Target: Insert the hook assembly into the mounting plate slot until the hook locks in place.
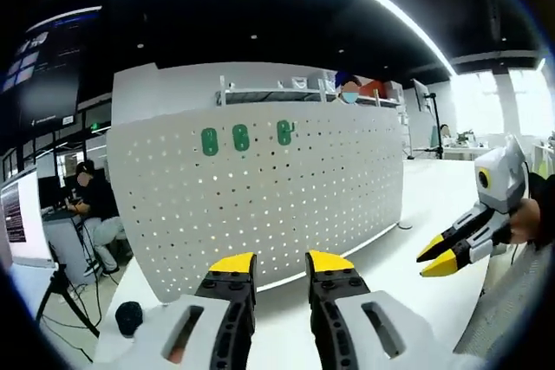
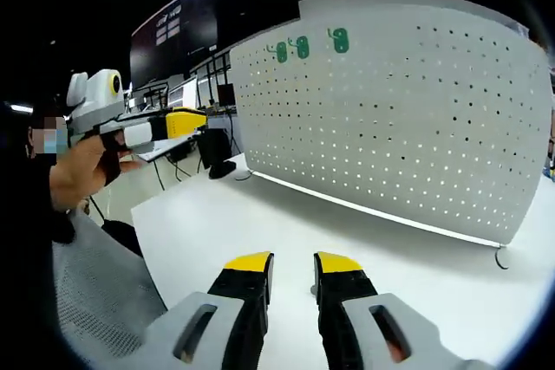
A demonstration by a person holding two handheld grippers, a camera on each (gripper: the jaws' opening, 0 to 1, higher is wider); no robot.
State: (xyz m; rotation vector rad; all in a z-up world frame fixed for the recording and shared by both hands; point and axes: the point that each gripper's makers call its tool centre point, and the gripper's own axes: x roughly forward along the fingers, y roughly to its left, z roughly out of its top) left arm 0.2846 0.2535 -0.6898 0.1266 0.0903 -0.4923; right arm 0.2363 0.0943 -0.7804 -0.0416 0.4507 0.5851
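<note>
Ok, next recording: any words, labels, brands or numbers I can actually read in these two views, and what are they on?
None can be read.
Dark wall screen: pale rows of text, too small and blurred.
Monitor at the left edge: dark lines of text, too blurred.
Green hooks on the white pegboard: pale marks, unclear whether they are lettering.
Both grippers, with yellow-tipped jaws: no readable marking visible.

In the left gripper view we look from low over the white table [image 1: 381, 257], facing the pegboard [image 1: 260, 197] squarely and fairly near. In the right gripper view we face the same pegboard [image 2: 390, 110] at an angle from its right. Both views share board, table and three green hooks [image 1: 240, 138].
</note>
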